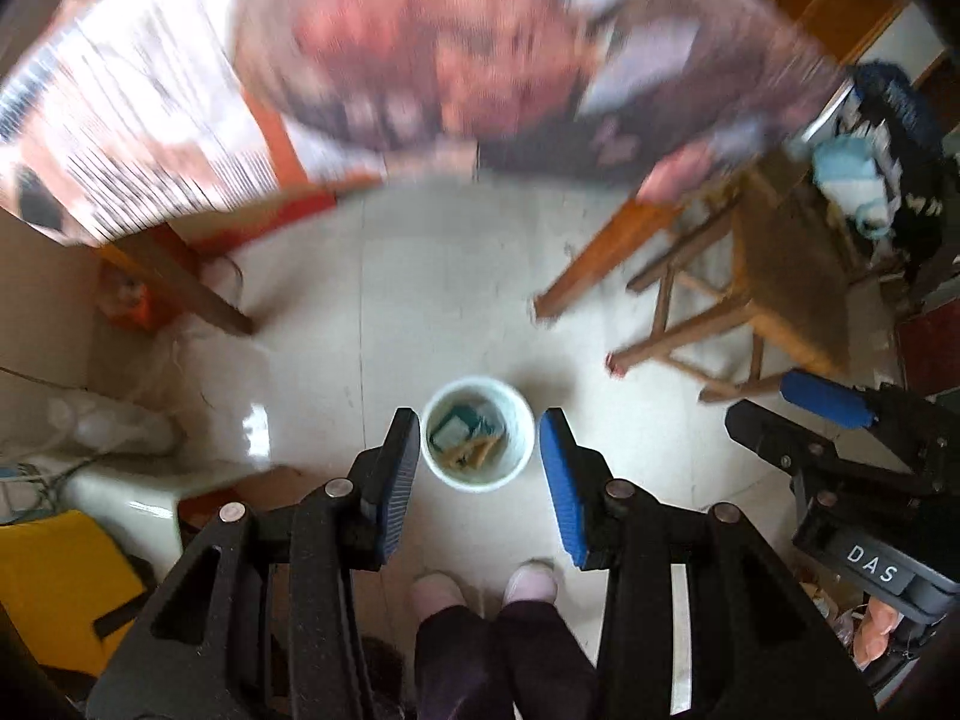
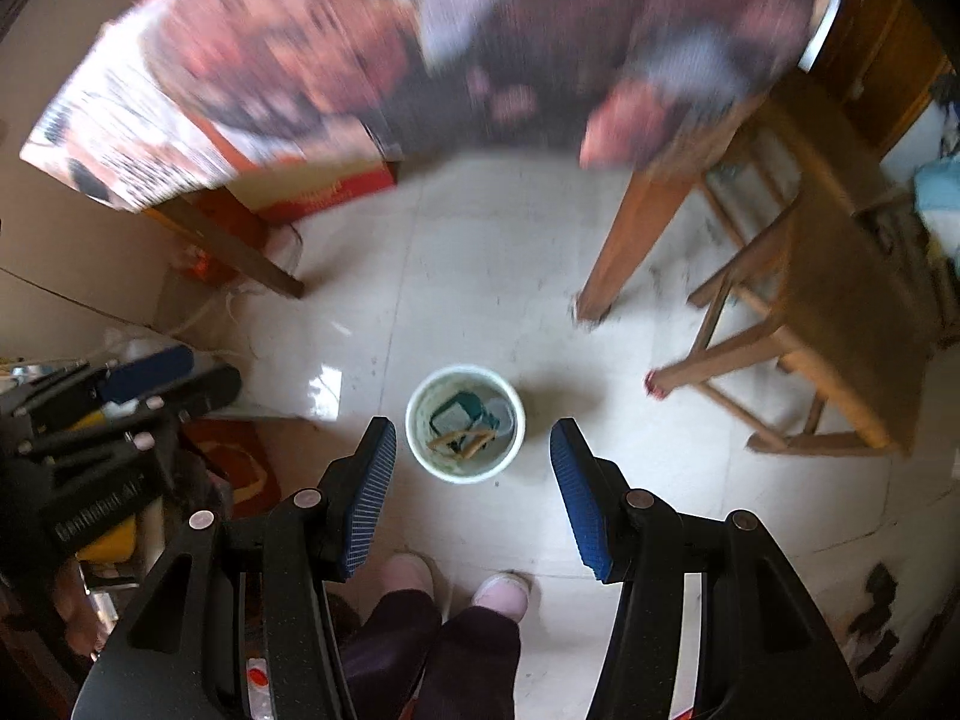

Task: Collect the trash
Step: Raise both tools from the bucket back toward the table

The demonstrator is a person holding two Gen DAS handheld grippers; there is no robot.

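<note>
Tongs hang over the floor in both of the person's hands, each pair released, the blue pads spread wide with nothing between them. The left gripper looks straight down, and the right gripper does the same just beside it; each shows at the edge of the other's view.

Between the spread fingers of both, down on the pale tiled floor, stands a small white bin. It sits upright, its round mouth pointing up at the tongs, so the long axis runs top to bottom and only the rim and inside show. It lies well below the fingertips, apart from them, a little to the far side of the person's feet.

Inside the bin lies trash: a teal wrapper with a grey face, and tan sticks lying across the near side of the bottom, their length running left to right.

The pink slippers and dark trouser legs of the person show near, under the tongs. Farther off, a table with a patterned cloth fills the far part of both views, blurred, on wooden legs. A wooden stool stands to the right, and a red box rests on the floor under the table at the left.
</note>
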